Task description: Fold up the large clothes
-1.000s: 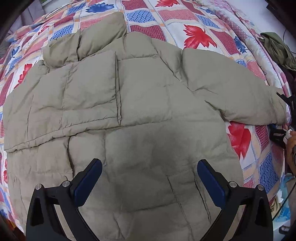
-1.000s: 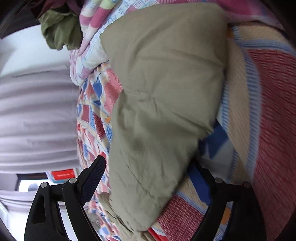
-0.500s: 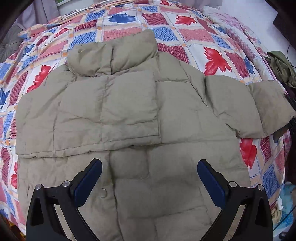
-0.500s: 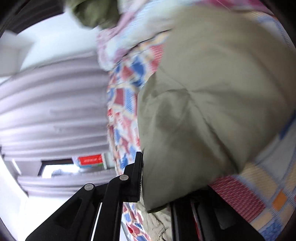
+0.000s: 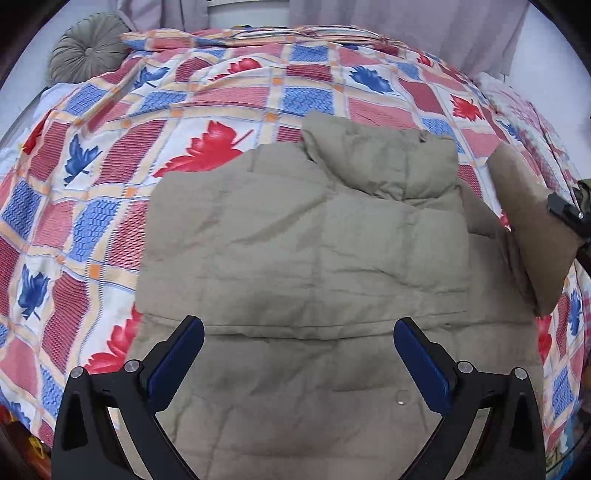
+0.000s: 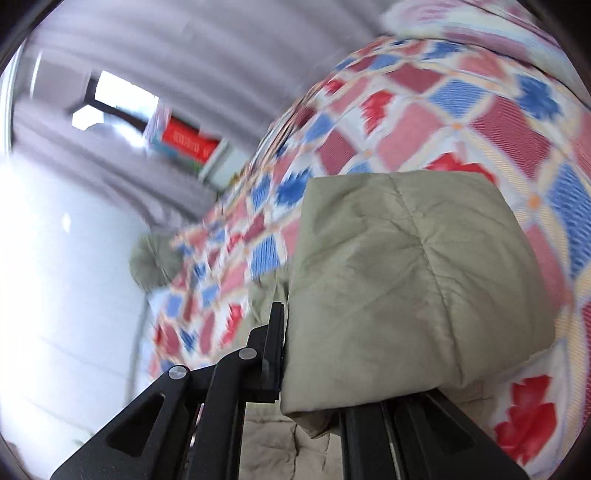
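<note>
— While the khaki padded jacket point(image 5: 306, 258) lies spread flat across the middle of the bed point(image 5: 110, 177), collar toward the head edge, where is its free sleeve?

— The sleeve point(image 6: 406, 280) is raised off the quilt at the bed's right edge, its cuff clamped in the right tool point(image 6: 314, 369), whose jaws are pressed together on the fabric.

— And the left tool point(image 5: 299, 354)?

— It hovers above the jacket's lower body near the foot edge, jaws spread wide apart, nothing between them. One sleeve already lies folded across the chest.

— Anything past the jacket?

— A round grey cushion point(image 5: 86, 48) at the head corner, curtains point(image 5: 406, 33) behind.
</note>
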The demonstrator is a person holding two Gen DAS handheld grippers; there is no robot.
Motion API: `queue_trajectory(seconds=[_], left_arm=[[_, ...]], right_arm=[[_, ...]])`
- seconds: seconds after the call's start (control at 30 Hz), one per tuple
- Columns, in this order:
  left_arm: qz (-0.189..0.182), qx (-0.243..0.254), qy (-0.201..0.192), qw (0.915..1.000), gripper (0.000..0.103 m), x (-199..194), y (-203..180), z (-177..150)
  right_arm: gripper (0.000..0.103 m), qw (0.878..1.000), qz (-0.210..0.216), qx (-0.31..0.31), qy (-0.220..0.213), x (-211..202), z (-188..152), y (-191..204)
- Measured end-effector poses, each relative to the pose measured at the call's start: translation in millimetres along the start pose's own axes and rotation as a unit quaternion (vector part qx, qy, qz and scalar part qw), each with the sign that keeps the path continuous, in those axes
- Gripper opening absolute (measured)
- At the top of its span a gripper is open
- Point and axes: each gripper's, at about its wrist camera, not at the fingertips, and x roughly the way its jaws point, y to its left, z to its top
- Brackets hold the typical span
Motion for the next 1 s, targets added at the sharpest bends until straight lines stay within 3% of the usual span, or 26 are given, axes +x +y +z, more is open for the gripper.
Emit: queue_trajectory(seconds=[0.17,0.33,0.43,0.53,0.57,0.6,0.67,0.8,1.0], left_arm=[[0.036,0.014,-0.002,0.9992,0.103,11.2,36.0,0.2],[0.058,0.078,-0.003,0.9953,0.103,24.4,44.1,1.4],[0.043,0.07,0.012,0.9966,0.103,34.0,45.8,-0.1],[0.017,0.047,0.016,0.9986,0.103,40.0,41.9,-4.1],[0.009,0.039,0.016,0.9991,0.103,41.4,40.3,-4.8],[-0.001,0.03,0.016,0.9994,0.103,42.6,38.8,-5.2],[-0.013,0.016,0.016,0.9997,0.103,43.9,36.3,-5.3],[-0.021,0.001,-0.003,0.9998,0.103,40.5,36.8,-0.8],[-0.043,-0.035,-0.018,0.9983,0.103,32.9,57.4,11.3]], right_arm=[[0.009,0.995,-0.047,-0.034,0.08,77.5,-51.9,35.5],[0.009,0.986,-0.098,0.0,0.139,123.8,-98.3,10.5],[0.01,0.981,-0.118,0.023,0.15,134.3,-109.0,-4.3],[0.014,0.98,-0.12,0.04,0.151,131.7,-110.6,-7.9],[0.024,0.981,-0.116,0.044,0.151,128.3,-109.9,-7.1],[0.044,0.982,-0.108,0.047,0.148,120.4,-109.2,-5.0],[0.072,0.985,-0.098,0.047,0.135,105.0,-107.2,1.3],[0.073,0.988,-0.102,0.06,0.103,63.5,-104.5,-3.8],[0.073,0.978,-0.108,0.175,0.029,23.7,-86.1,-51.8]])
